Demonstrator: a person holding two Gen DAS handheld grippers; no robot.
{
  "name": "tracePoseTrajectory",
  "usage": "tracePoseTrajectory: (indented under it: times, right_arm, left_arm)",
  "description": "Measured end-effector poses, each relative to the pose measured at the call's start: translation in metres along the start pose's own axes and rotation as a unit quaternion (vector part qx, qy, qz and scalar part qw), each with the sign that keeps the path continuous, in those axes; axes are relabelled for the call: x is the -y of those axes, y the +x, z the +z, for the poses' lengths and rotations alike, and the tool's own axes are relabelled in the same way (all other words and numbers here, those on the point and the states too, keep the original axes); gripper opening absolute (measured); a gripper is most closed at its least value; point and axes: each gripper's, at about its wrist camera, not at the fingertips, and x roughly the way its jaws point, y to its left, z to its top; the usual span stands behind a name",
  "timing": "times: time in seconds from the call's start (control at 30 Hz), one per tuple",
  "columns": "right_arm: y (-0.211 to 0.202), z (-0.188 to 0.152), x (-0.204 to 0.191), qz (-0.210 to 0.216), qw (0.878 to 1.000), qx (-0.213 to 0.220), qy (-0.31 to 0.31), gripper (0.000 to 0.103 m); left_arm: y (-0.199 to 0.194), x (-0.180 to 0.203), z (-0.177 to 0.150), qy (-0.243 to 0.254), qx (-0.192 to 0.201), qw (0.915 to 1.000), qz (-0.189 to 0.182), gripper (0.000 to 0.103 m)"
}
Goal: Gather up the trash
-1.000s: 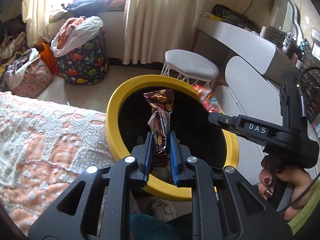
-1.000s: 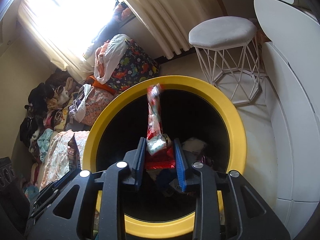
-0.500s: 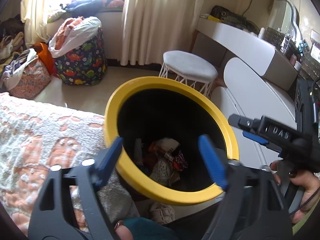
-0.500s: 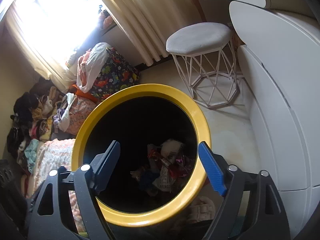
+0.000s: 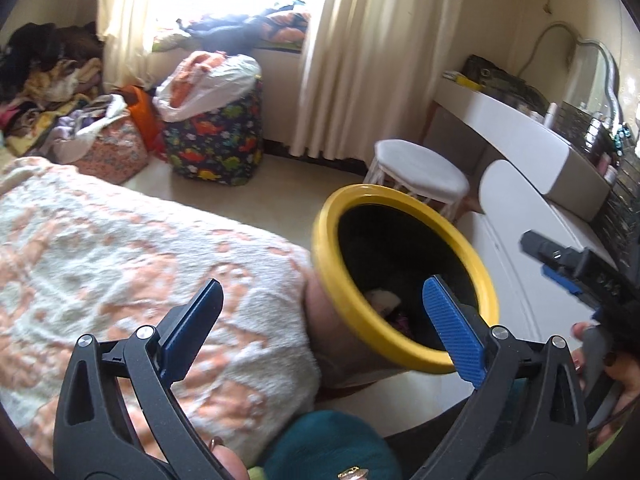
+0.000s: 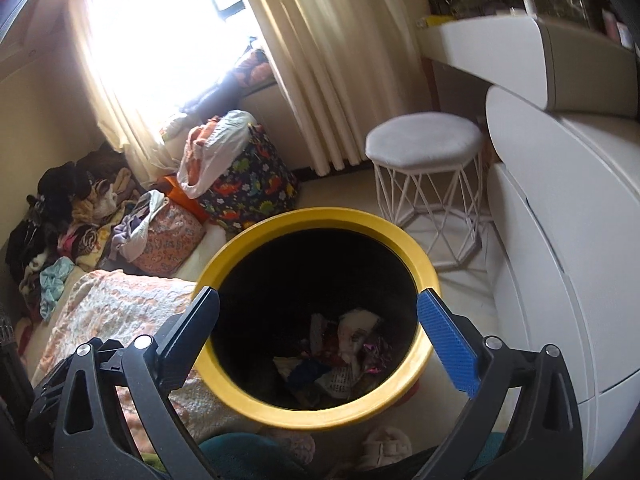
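A bin with a yellow rim [image 5: 400,200] [image 6: 320,218] and black inside stands on the floor beside the bed. Crumpled wrappers [image 6: 344,356] lie at its bottom; a few show in the left wrist view [image 5: 384,300]. My left gripper [image 5: 320,328] is open and empty, over the bed's corner and the bin's left rim. My right gripper [image 6: 320,336] is open and empty, above the bin's mouth. The right gripper also shows at the right edge of the left wrist view [image 5: 568,268].
A bed with a white and peach blanket [image 5: 120,260] lies to the left. A white stool [image 6: 424,140], a white dresser [image 6: 560,220], a dinosaur-print bag [image 5: 216,140] and piles of clothes [image 6: 60,208] stand around the floor.
Both grippers held wrappers over the bin a second ago, then opened and dropped them in. The left gripper has since swung left toward the bed; the right one has pulled back.
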Motion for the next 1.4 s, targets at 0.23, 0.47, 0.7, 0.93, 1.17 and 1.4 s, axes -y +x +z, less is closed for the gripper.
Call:
tracePoseTrajectory:
  times: [0.23, 0.47, 0.7, 0.93, 1.17, 1.4]
  right_arm:
    - [-0.04, -0.023, -0.034, 0.033, 0.995, 0.083, -0.048, 0.096]
    - [-0.07, -0.054, -0.062, 0.044, 0.98, 0.162, -0.105, 0.096]
    - [-0.081, -0.072, -0.079, 0.041, 0.969, 0.199, -0.144, 0.096]
    - [-0.08, -0.075, -0.077, 0.043, 0.97, 0.192, -0.142, 0.096]
    - [-0.08, -0.077, -0.079, 0.041, 0.97, 0.193, -0.139, 0.096]
    - [-0.079, -0.078, -0.081, 0.041, 0.97, 0.193, -0.139, 0.096]
  left_arm:
    - [-0.041, -0.03, -0.011, -0.028, 0.035, 0.9987, 0.023, 0.092]
    - [-0.076, -0.047, -0.031, -0.028, 0.066, 0.9964, 0.045, 0.092]
    - [-0.095, -0.055, -0.047, -0.036, 0.085, 0.9936, 0.065, 0.092]
    - [-0.099, -0.055, -0.049, -0.036, 0.091, 0.9926, 0.071, 0.092]
    - [-0.098, -0.056, -0.05, -0.04, 0.091, 0.9923, 0.075, 0.092]
    - [-0.098, -0.056, -0.051, -0.039, 0.092, 0.9922, 0.075, 0.092]
